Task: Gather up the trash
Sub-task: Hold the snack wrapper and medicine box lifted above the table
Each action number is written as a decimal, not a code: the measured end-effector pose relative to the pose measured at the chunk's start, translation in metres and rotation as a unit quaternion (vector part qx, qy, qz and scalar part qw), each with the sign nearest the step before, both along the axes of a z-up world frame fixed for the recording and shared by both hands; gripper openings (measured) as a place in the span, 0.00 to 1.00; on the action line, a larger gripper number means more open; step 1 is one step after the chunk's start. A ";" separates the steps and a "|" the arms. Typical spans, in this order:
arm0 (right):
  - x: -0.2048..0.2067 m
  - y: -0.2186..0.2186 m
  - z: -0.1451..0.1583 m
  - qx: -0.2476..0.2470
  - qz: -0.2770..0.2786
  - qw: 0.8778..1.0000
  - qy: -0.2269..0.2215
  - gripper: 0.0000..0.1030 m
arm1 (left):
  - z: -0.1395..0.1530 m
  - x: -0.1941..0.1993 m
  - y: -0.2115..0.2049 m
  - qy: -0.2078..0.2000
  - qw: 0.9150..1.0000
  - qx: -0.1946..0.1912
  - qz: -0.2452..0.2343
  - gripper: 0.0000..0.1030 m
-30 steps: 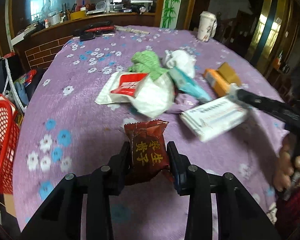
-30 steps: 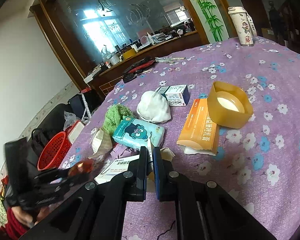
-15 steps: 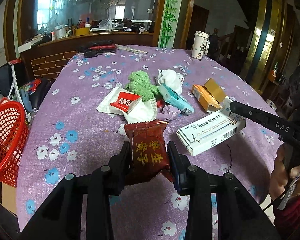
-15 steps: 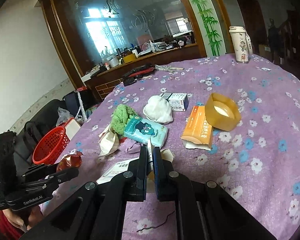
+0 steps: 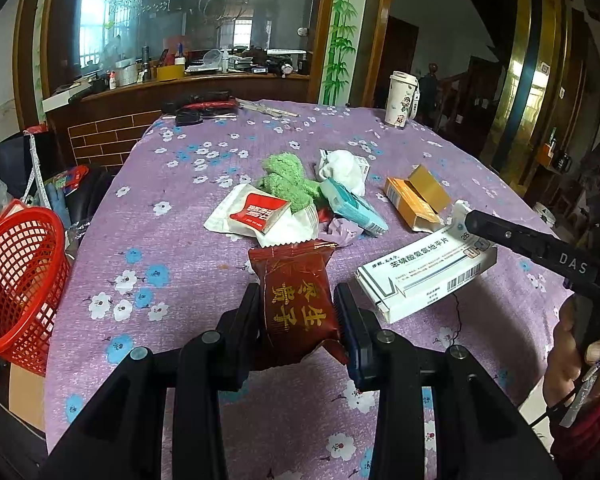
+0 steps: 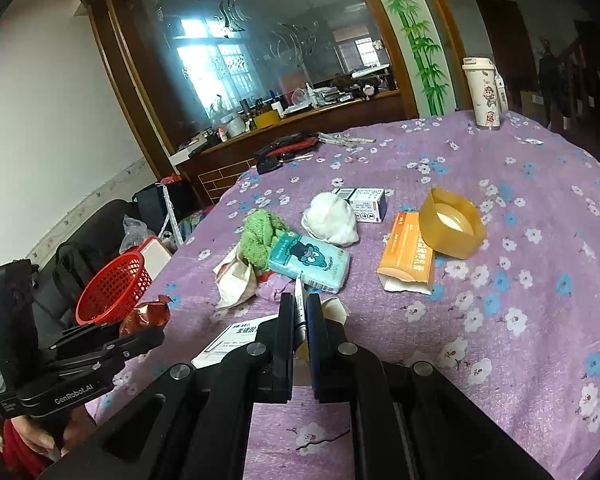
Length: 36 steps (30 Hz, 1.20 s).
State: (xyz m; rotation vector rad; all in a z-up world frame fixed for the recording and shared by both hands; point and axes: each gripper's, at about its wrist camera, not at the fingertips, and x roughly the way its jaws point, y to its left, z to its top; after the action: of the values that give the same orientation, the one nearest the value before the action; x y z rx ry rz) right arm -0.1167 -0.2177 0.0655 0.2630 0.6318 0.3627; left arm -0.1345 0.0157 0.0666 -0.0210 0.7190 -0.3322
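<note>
- My left claw – pinching one dark red snack wrapper, lifted off the purple surface.
- My right claw – pressed tight on one white medicine box, held in the air.
- One red basket beside the surface's left edge.
- Left lying: one orange box, one tissue pack.

The wrapper is glossy dark red foil with gold print, crinkled at its ends. The box is smooth white cardboard, a little shiny. Both grippers are matt black plastic with metal screws. The tablecloth is soft purple cloth, finely textured. At nine o'clock the basket is shiny red plastic mesh. The rag is fuzzy green cloth.
</note>
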 end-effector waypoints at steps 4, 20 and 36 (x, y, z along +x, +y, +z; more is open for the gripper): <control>-0.003 0.003 0.004 0.000 0.003 1.000 -0.004 0.06 | 0.000 0.000 0.001 0.001 1.000 0.000 0.001 0.34; -0.009 0.024 0.014 -0.004 0.022 1.000 -0.014 0.06 | 0.000 -0.001 0.014 0.001 1.000 -0.001 0.013 0.34; -0.009 0.041 0.019 -0.012 0.037 0.999 -0.016 0.06 | 0.000 -0.002 0.028 -0.001 1.000 -0.006 0.029 0.34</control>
State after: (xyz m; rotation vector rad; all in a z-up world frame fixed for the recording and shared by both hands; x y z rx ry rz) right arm -0.1259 -0.1768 0.0848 0.2119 0.6159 0.4294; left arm -0.1368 0.0433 0.0664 -0.0524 0.7135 -0.2809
